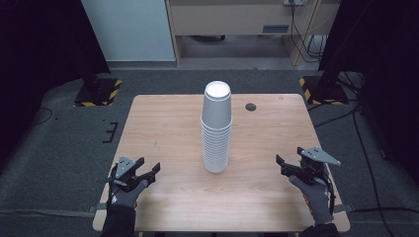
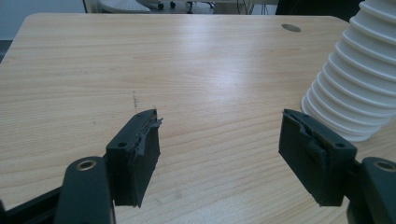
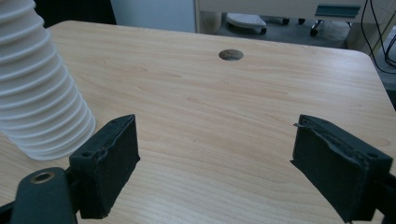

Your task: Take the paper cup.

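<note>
The tall stack of white cups stood upside down at the middle of the wooden table, its long axis upright and perhaps leaning slightly toward the far edge, though the high view is too coarse to be sure. It lay between the two tools, well apart from both.

The left gripper rested near the front left edge with its jaws spread wide and nothing between them. In the left gripper view the stack rose ahead of the jaws and off to their right, its ribbed rims just beyond the right-hand pad but not touching it.

The right gripper sat near the front right edge, jaws likewise released and empty. In the right gripper view the stack stood ahead and to the left of the jaws, its bottom rim close past the left-hand pad.

Judged from the high view, both tools were about equally distant from the stack, the left perhaps a touch nearer its base. Either would need to swing inward toward the other to bring the stack between its pads.

Bare tabletop lay between each gripper and the cups, so nothing barred the way. A round cable hole sat farther off beyond the stack, toward the right, clear of any likely path.
</note>
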The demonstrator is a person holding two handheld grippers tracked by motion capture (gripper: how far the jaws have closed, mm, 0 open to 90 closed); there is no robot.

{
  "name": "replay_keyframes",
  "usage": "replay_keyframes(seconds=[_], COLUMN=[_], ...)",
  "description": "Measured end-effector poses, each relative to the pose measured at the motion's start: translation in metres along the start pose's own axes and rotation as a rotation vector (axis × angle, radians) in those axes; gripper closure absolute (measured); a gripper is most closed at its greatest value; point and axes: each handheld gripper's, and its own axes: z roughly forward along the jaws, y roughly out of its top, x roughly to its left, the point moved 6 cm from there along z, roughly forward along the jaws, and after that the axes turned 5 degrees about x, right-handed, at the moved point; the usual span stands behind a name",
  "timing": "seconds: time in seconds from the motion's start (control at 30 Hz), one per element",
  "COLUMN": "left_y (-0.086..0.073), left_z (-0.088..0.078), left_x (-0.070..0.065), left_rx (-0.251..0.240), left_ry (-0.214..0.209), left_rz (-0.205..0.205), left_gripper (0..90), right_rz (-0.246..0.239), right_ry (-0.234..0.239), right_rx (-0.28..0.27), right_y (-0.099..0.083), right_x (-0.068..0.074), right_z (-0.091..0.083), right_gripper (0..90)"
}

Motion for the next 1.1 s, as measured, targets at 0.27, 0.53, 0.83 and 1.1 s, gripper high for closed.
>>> replay_keyframes(seconds=[0.27, 0.53, 0.83, 1.1], left_y=[0.0, 0.0, -0.001, -0.001], left_z=[0.001, 0.002, 0.002, 0.004], left_x=[-0.001, -0.002, -0.002, -0.003], left_rx=[0.007, 0.008, 0.012, 0.016], left_ry=[-0.001, -0.005, -0.003, -0.006], left_rz=[0.007, 0.014, 0.019, 0.021], left_gripper=[28.0, 27.6, 27.5, 27.4], right_rz=[0.0, -0.012, -0.009, -0.01], right_ry=[0.025, 0.052, 0.083, 0.097], right_rx=[-0.03, -0.052, -0.094, -0.108], right_y=[0.011, 0.021, 0.039, 0.048], right_x=[0.008, 0.019, 0.027, 0.034], right_z=[-0.005, -0.009, -0.016, -0.019], right_gripper=[14.5, 14.5, 14.6, 14.6])
